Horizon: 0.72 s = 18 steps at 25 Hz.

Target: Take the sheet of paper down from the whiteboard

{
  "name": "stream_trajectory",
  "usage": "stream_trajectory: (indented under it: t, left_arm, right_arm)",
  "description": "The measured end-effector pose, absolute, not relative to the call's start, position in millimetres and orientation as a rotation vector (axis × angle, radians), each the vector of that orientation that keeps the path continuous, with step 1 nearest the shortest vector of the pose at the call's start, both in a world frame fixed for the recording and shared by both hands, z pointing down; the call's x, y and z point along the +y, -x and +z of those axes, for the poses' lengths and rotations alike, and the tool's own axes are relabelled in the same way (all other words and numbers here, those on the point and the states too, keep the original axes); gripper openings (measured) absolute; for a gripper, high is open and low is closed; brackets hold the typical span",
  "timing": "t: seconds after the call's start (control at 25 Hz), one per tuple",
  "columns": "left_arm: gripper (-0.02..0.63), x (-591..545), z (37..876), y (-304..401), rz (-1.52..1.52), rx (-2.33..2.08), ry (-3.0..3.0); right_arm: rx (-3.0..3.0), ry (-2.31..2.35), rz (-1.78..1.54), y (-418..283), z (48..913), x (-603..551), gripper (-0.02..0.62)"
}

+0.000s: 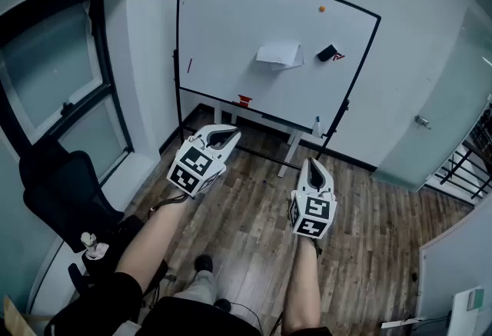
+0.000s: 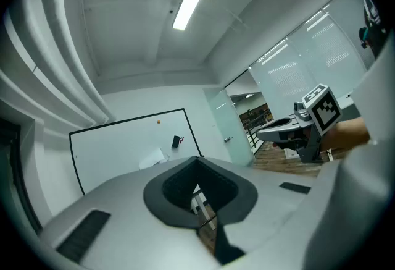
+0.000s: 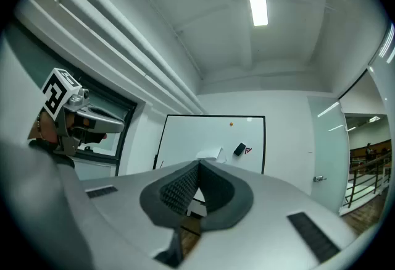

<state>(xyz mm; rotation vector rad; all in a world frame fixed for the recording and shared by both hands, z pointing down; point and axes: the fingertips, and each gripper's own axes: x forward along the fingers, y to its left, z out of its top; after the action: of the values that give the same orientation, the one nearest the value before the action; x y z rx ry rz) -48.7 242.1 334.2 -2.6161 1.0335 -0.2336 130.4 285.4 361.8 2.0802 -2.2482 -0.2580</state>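
Observation:
A white sheet of paper point(image 1: 279, 54) hangs curled on the whiteboard point(image 1: 231, 19) across the room, with a black eraser point(image 1: 327, 53) to its right and an orange magnet point(image 1: 321, 9) above. The paper point(image 2: 152, 159) also shows in the left gripper view, and the paper point(image 3: 208, 154) shows small in the right gripper view. My left gripper point(image 1: 232, 132) and right gripper point(image 1: 311, 163) are held level over the wooden floor, well short of the board. Both are shut with nothing between the jaws.
A red object point(image 1: 244, 101) sits on the whiteboard tray point(image 1: 265, 113). A window point(image 1: 54, 81) and a black chair point(image 1: 65, 192) are on the left. A glass door point(image 1: 430, 119) and a stair railing point(image 1: 469, 161) are on the right.

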Motion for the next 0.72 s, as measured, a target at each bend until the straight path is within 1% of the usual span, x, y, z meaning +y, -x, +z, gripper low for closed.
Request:
stream_trajectory:
  t: [0.48,0.72]
  left_arm:
    - [0.021,263,346,66,-0.266,1.021,2.596]
    - [0.021,256,342,60,-0.254,1.008,2.59]
  right_arm:
    - [-2.245,-2.064,-0.267,-107,370,309,0.025]
    - [-2.235,-2.079,-0.269,-111,370,302,0.025]
